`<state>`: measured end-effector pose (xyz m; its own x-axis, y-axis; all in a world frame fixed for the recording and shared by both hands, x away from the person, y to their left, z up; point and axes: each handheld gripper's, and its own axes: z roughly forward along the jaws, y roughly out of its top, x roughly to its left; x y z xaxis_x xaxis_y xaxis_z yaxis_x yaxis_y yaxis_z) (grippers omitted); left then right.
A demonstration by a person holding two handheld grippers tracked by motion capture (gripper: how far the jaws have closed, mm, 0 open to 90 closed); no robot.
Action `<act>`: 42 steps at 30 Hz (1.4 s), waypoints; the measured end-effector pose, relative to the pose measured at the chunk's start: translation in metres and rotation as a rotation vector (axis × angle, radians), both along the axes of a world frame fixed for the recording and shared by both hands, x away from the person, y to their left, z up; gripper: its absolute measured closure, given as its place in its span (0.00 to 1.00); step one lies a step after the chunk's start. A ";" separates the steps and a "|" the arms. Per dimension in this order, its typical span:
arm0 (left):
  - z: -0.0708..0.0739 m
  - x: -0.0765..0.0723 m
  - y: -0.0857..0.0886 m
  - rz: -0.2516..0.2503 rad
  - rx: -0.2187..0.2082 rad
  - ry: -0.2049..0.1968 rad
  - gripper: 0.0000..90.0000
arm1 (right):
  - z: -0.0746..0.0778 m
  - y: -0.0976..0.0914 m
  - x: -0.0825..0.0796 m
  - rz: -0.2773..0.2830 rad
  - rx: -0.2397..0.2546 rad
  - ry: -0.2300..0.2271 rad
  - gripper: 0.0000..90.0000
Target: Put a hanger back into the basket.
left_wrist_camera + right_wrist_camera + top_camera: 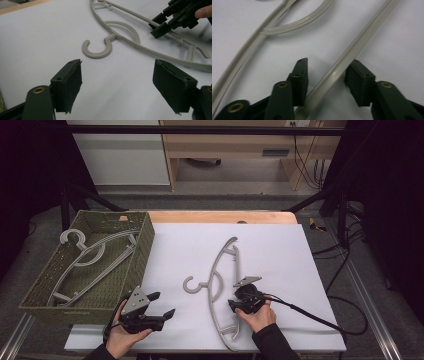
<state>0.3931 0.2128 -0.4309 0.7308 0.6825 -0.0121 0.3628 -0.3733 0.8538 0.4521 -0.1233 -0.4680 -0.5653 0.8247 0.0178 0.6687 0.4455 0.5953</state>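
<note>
A grey plastic hanger [220, 270] lies flat on the white table top [280, 245], its hook [96, 48] pointing left. My right gripper [233, 303] is open, and its jaws straddle the hanger's straight lower bar [362, 40] with a small gap on each side. In the left gripper view, the right gripper [160, 25] sits over that bar at the upper right. My left gripper [163, 303] is wide open near the front left of the table, holding nothing, a short way from the hook.
A green woven basket [145, 240] stands at the left edge of the table with two or three grey hangers [90, 255] lying in it. A black cable [310, 315] trails right from the right gripper. Bare white surface spreads behind the hanger.
</note>
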 end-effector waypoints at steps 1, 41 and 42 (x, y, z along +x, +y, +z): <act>0.000 0.000 0.000 0.000 0.002 0.001 0.26 | 0.001 0.000 0.000 -0.014 0.010 0.009 0.62; -0.001 -0.001 -0.001 -0.016 -0.002 0.004 0.23 | 0.035 -0.053 -0.030 0.204 0.040 0.004 0.49; -0.001 -0.001 -0.001 -0.016 -0.002 0.003 0.23 | 0.032 -0.051 -0.033 0.207 0.032 0.025 0.51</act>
<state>0.3924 0.2120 -0.4315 0.7419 0.6703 -0.0158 0.3596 -0.3779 0.8532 0.4195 -0.1740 -0.4364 -0.7214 0.6900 0.0583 0.5796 0.5557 0.5961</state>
